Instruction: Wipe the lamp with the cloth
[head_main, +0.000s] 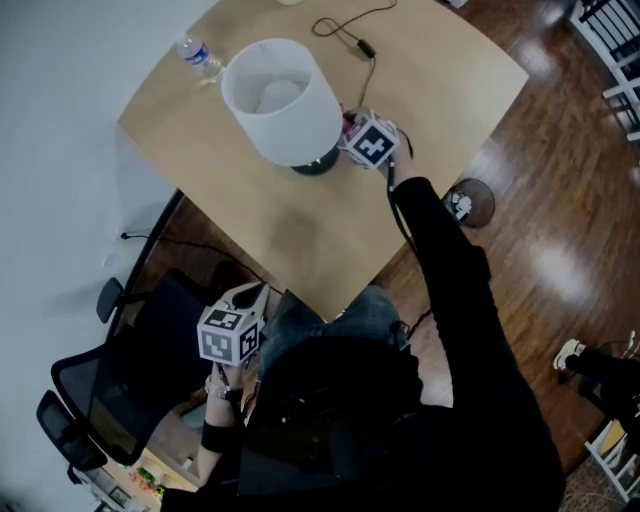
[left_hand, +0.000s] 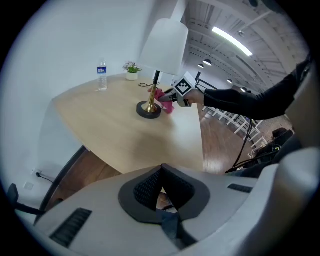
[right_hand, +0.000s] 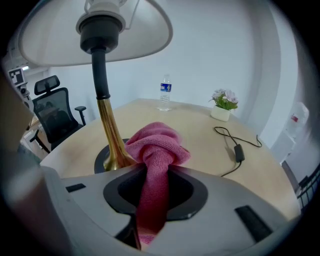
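While your right gripper (right_hand: 156, 172) clamps the cloth (right_hand: 155, 145), lamp (right_hand: 107, 125) stem just beside at the cloth's 9 o'clock, your left gripper (left_hand: 161, 172), jaws together and empty, hovers off the table (left_hand: 115, 125).

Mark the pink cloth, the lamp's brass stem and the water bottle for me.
pink cloth (right_hand: 159, 145), right gripper view, on the bunched fold at its front end.
brass stem (right_hand: 111, 135), right gripper view, on its lower flared part.
water bottle (head_main: 202, 59), head view, on its body.
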